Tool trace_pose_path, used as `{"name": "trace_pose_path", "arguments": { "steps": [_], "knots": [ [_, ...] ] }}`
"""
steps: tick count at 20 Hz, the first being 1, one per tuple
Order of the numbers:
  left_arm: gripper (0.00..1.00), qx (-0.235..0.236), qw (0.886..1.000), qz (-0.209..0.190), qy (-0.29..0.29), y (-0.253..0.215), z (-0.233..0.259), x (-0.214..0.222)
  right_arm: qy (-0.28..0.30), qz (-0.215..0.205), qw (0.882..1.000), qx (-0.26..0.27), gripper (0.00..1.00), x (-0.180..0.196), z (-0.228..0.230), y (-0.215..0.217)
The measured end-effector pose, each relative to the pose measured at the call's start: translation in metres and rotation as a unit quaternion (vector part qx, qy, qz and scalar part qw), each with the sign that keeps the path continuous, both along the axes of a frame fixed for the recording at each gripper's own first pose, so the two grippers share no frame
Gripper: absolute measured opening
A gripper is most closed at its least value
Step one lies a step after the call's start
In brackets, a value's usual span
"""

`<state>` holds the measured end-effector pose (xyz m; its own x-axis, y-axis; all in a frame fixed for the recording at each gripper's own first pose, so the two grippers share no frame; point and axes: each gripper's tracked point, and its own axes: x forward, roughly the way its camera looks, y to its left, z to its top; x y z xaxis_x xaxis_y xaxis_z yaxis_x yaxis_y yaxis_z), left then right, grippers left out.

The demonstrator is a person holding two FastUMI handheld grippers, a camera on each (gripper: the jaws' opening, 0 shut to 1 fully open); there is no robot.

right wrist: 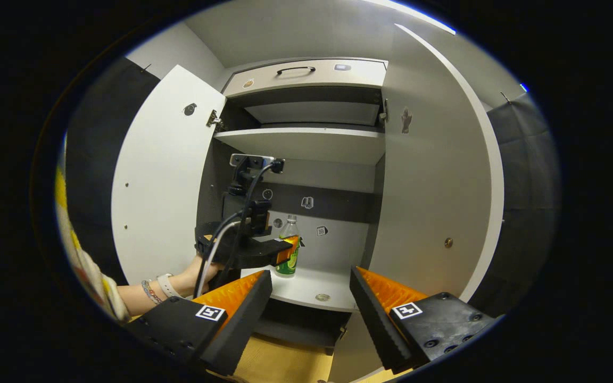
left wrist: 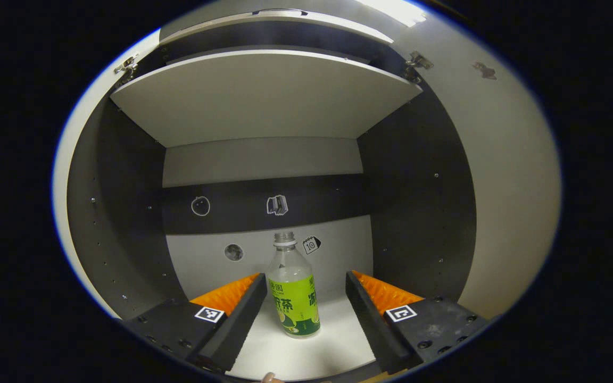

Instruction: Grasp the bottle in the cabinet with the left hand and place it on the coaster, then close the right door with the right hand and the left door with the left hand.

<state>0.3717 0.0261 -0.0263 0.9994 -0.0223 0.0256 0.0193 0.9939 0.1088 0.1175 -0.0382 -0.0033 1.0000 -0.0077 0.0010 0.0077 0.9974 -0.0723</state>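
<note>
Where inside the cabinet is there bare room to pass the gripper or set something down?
Bare shelf floor lies on both sides of the bottle, out to the dark side walls. The upper shelf looks bare. Crowded: the middle, where the open left gripper flanks the bottle.

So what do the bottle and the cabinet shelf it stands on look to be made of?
The bottle looks like clear thin plastic: the neck and shoulder are see-through, and a glossy green printed sleeve wraps the lower body. The cabinet shelf seems to be laminated board with a matte pale grey-white finish: flat, even colour, no grain, only a soft sheen. The core material cannot be told.
</note>
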Motion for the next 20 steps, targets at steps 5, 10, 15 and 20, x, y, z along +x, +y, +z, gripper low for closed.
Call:
{"name": "trace_pose_path", "arguments": {
  "steps": [5, 10, 15, 20],
  "knots": [
    [0.94, -0.026, 0.999, 0.02, 0.01, 0.007, -0.016, 0.026, -0.004, 0.035, 0.999, -0.005, 0.98, 0.004, -0.001, 0.014],
    [0.94, -0.037, 0.998, 0.04, 0.012, 0.021, -0.025, 0.047, 0.007, 0.05, 0.999, -0.008, 0.98, 0.01, -0.008, 0.017],
    [0.94, -0.05, 0.997, 0.045, 0.022, 0.027, -0.038, 0.067, 0.011, 0.049, 0.999, -0.009, 0.98, 0.015, -0.012, 0.012],
    [0.92, -0.039, 0.998, 0.051, 0.028, 0.028, -0.046, 0.076, 0.017, 0.053, 0.998, -0.011, 0.98, 0.015, -0.017, 0.011]
  ]
}}
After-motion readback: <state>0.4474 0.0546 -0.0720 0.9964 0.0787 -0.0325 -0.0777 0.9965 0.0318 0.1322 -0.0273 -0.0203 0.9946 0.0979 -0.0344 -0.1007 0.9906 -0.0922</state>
